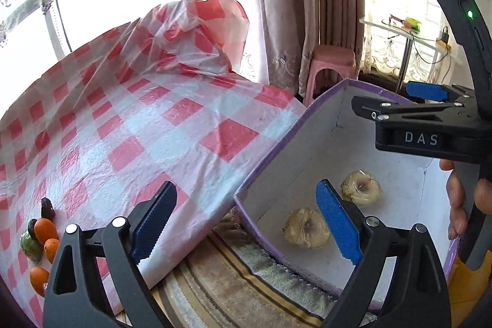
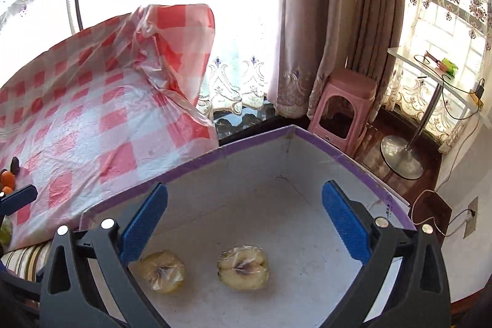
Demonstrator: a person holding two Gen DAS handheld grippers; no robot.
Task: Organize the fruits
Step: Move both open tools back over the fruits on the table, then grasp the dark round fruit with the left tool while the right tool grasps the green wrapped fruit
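Lying wrapped in clear film on the floor of my purple-edged box [image 2: 255, 140], two pale apple halves [image 2: 243, 266] [image 2: 163, 271] sit near each other, apart. My right claw [image 2: 246, 223] hangs spread wide and empty above them. My left claw [image 1: 246, 223] is equally wide, straddling the box's near wall. Left of the box, on the checked worktop [image 1: 138, 119], orange fruits [image 1: 46, 231] huddle with dark and green ones.

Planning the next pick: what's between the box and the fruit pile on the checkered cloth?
Only bare checkered cloth, shown in the left wrist view: nothing lies between the purple-edged box and the fruit pile.
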